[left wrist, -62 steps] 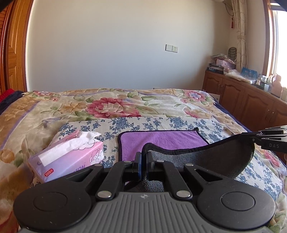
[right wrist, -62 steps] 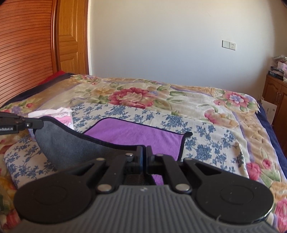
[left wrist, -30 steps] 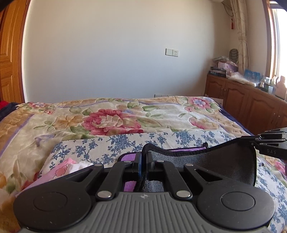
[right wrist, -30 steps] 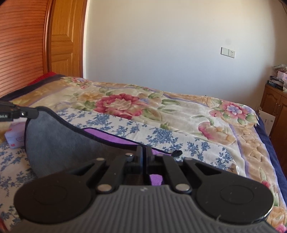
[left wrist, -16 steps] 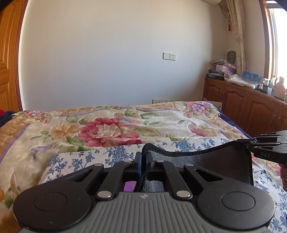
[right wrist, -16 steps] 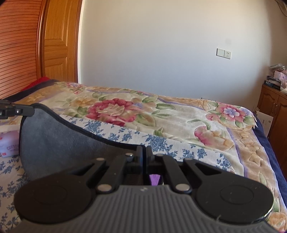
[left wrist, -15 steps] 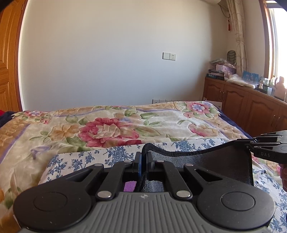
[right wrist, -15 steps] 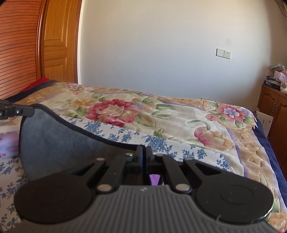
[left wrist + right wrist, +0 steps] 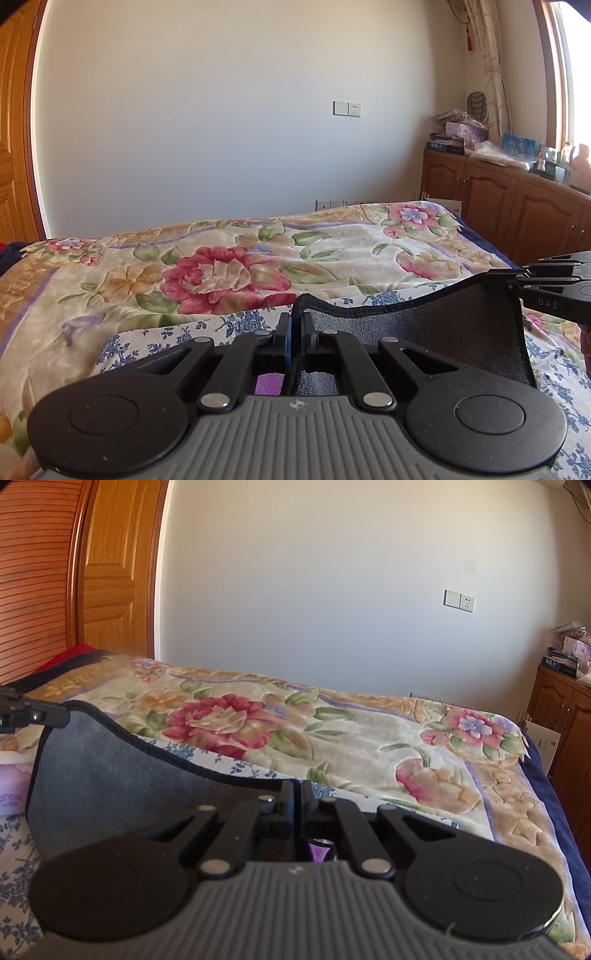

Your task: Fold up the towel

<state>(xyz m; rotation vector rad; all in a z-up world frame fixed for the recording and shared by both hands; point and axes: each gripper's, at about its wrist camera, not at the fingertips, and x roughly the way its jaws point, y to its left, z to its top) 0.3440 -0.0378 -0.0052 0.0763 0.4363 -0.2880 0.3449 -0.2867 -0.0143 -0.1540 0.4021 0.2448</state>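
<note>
Evidently the fold is mid-way: the grey-backed purple microfibre towel with black trim [image 9: 424,332] hangs lifted above the blue-flowered white cloth [image 9: 155,343], not yet laid over. The left gripper [image 9: 294,325] is clenched on its top hem at 6 o'clock, level; the right gripper [image 9: 298,797] pinches the other corner likewise, toward 3 o'clock.

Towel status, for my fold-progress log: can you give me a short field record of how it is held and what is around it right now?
towel: grey side facing the cameras, purple side glimpsed beneath, black-trimmed top edge sagging between two grips
left gripper: shut on one top corner
right gripper: shut on the other top corner
surface: floral quilt with blue-flowered sheet on top
nearby: pink tissue pack, partly hidden behind the towel
fold state: towel lifted, not yet laid over
</note>
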